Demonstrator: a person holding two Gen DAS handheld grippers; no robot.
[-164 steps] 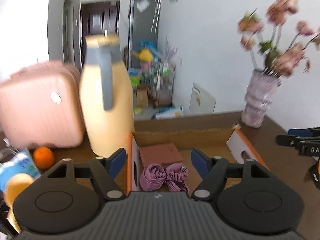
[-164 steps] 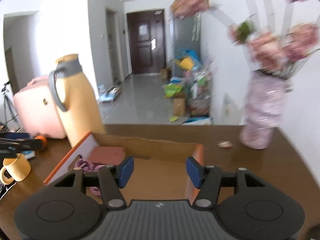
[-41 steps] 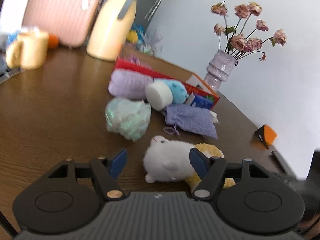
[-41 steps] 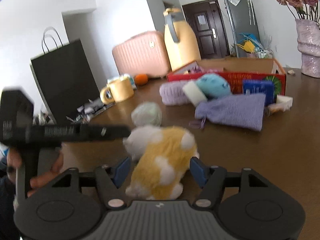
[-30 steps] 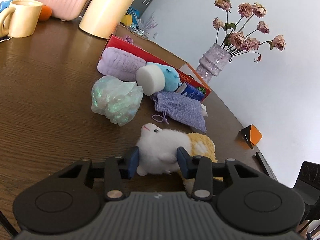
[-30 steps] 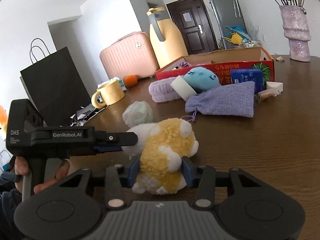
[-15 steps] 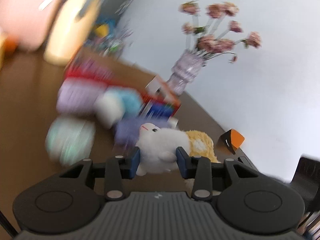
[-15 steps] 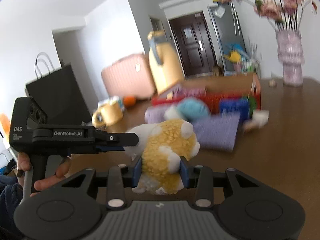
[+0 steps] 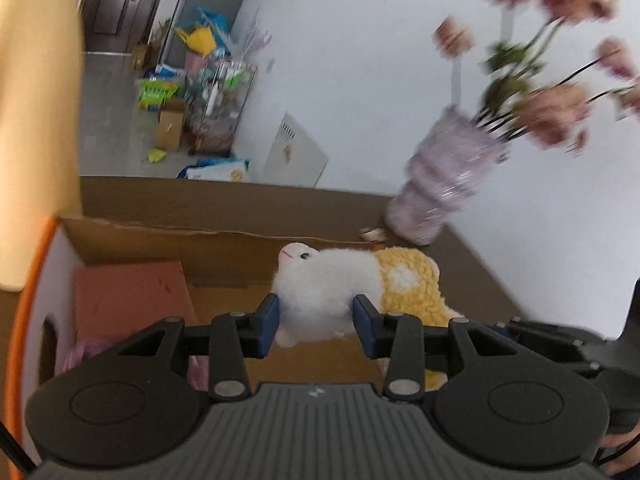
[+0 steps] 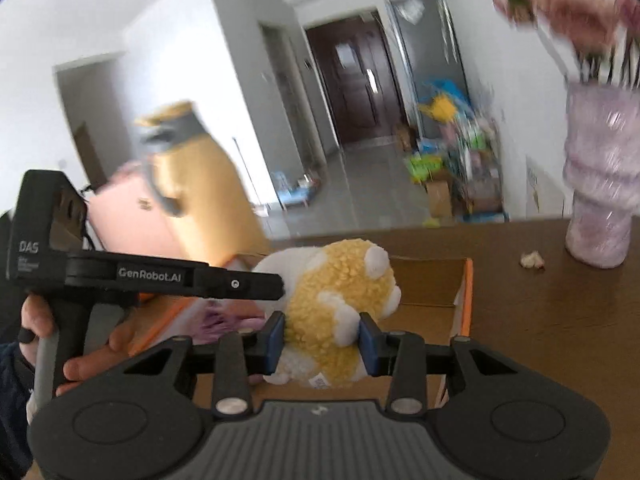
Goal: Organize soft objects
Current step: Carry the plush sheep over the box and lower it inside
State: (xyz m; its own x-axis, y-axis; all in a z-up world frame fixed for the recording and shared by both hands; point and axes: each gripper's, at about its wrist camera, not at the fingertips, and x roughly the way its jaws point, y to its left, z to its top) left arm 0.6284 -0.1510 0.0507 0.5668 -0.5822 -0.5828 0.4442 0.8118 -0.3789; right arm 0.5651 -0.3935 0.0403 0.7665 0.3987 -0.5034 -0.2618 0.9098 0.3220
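A white and yellow plush hamster (image 9: 340, 284) hangs in the air over an open cardboard box (image 9: 168, 240). My left gripper (image 9: 316, 320) is shut on its white front half. My right gripper (image 10: 320, 342) is shut on its yellow rear half (image 10: 336, 300). In the right wrist view the left gripper's black body (image 10: 120, 274) reaches in from the left to the toy. The box (image 10: 432, 288) holds a brown-red block (image 9: 128, 304) and a purple cloth (image 9: 80, 356) at its left end.
A lilac vase (image 9: 444, 188) with pink flowers stands on the brown table (image 10: 560, 320) right of the box. A tall yellow jug (image 10: 200, 188) and a pink suitcase (image 10: 132, 216) stand behind the box on the left. A small crumb (image 10: 531, 259) lies near the vase.
Both grippers closed on the plush hamster on the table, lifted it together and carried it over the open box. The other soft items have left the view.
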